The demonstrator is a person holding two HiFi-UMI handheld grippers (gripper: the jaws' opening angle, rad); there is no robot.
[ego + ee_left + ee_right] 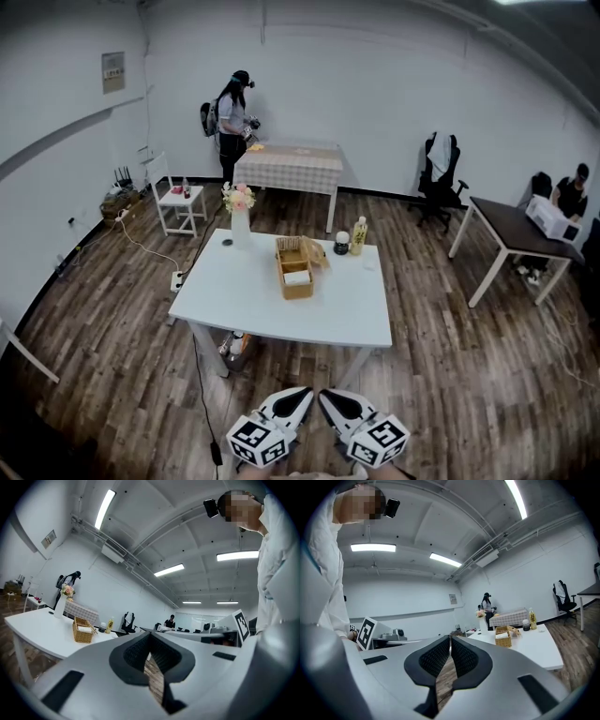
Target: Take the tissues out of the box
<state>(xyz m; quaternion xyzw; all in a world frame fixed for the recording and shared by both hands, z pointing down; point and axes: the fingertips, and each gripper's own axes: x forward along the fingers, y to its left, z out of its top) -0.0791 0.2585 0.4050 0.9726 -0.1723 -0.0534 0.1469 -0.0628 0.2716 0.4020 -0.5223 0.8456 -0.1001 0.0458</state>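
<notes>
Both of mine are clenched tight with nothing in them. My left gripper and right gripper sit side by side at the bottom of the head view, tips close together, over the brown wood plank floor. In each gripper view the black ribbed pads are pressed together, with only a sliver of floor showing below them.

I'm standing well back from the white rectangular table. The tan woven wicker tissue box sits around the middle of it, a bit toward the far edge, and the white tissues are lying inside. Something tan sticks out at its far right corner, but I can't tell what. Near that side are a yellow bottle and a small dark jar, touching or almost. A white vase of pink flowers stands at the far left of the table.

Another person is over by the checked-cloth table at the back wall.
</notes>
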